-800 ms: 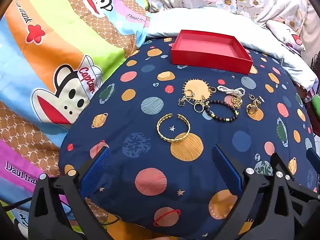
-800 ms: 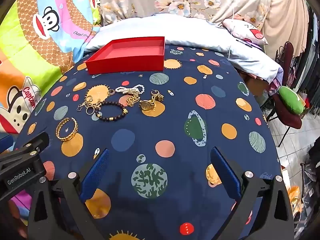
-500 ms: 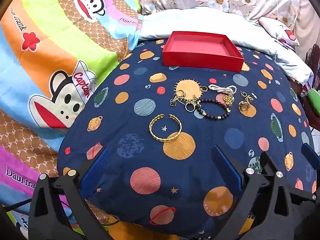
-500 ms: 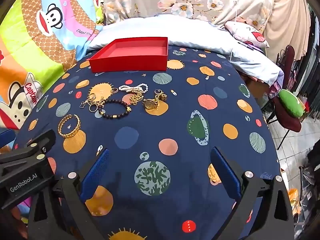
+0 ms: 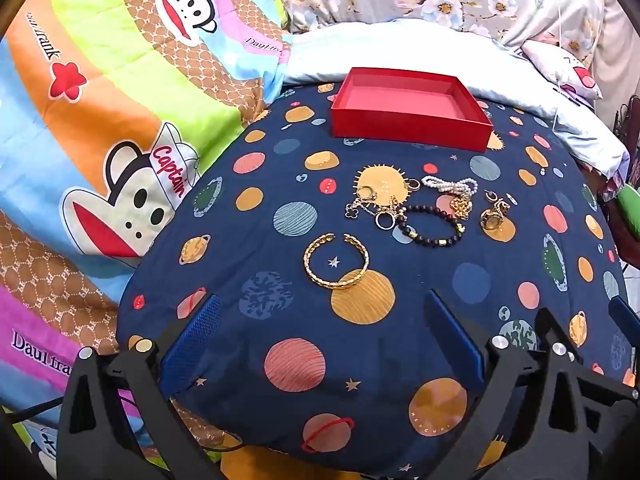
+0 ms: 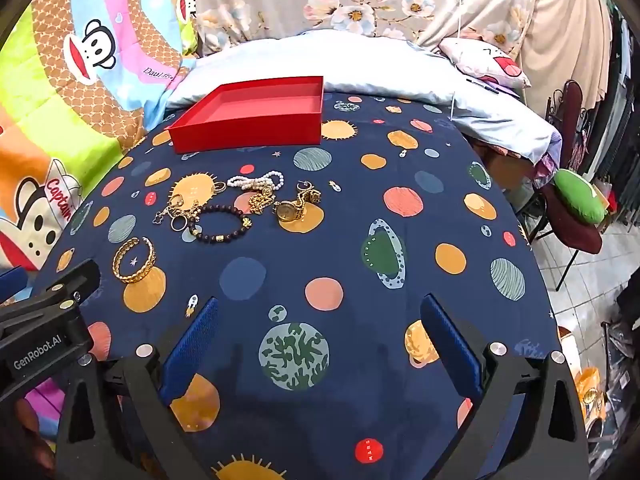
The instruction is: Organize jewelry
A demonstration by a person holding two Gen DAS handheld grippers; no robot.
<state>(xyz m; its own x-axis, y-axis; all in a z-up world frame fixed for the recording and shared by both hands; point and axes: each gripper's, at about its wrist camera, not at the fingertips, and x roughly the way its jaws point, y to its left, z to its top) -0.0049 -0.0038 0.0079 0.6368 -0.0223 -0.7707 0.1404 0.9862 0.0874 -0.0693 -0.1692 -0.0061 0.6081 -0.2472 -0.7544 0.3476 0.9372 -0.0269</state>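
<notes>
An empty red tray (image 5: 408,98) (image 6: 256,108) sits at the far side of a navy planet-print cloth. Jewelry lies in front of it: a gold open bangle (image 5: 335,260) (image 6: 134,259), a dark bead bracelet (image 5: 434,226) (image 6: 220,224), a white pearl strand (image 5: 450,184) (image 6: 256,180), a gold watch (image 5: 493,216) (image 6: 292,207) and gold chains with rings (image 5: 374,206) (image 6: 178,210). My left gripper (image 5: 320,332) is open and empty, short of the bangle. My right gripper (image 6: 318,334) is open and empty over bare cloth, right of the jewelry.
The left gripper's body (image 6: 44,332) shows at the lower left of the right wrist view. A monkey-print quilt (image 5: 100,120) lies to the left, a pale pillow (image 6: 360,64) behind the tray. A chair with a green cushion (image 6: 578,196) stands off the right edge.
Both grippers have drawn back and up a little; the jewelry and tray sit slightly farther and lower in view. Nothing was grasped.
</notes>
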